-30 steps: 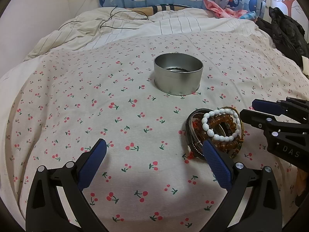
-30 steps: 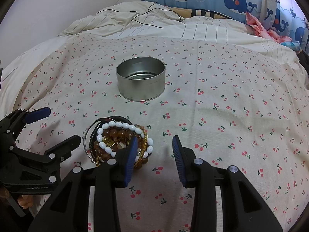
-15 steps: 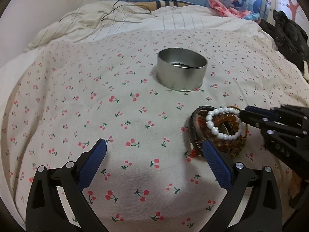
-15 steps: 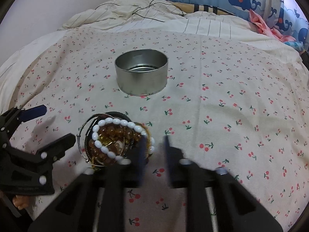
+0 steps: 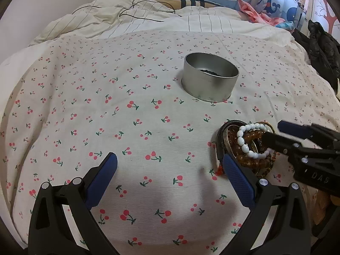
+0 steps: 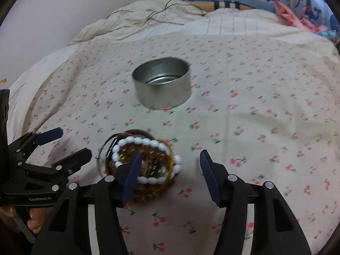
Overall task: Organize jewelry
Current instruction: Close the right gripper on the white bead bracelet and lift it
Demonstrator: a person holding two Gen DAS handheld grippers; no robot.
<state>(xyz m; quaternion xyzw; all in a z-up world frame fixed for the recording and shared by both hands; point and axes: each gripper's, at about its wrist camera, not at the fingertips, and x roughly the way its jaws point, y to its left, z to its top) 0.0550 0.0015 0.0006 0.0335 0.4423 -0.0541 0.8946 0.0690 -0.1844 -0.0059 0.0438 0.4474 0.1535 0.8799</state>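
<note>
We read "DAS" on our right gripper (image 5: 274, 132); its jaws, just reopened wide, straddle the bracelets (image 6: 146, 165). Our left gripper (image 5: 170, 165) gapes beside them.

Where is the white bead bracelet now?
In both views, the white bracelet lies atop the bracelet pile on the cherry-print cover, nearer than the tin.

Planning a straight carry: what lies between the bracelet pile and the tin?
Nothing but bare cherry-print sheet between the bracelets and the tin; both wrist views show it.
</note>
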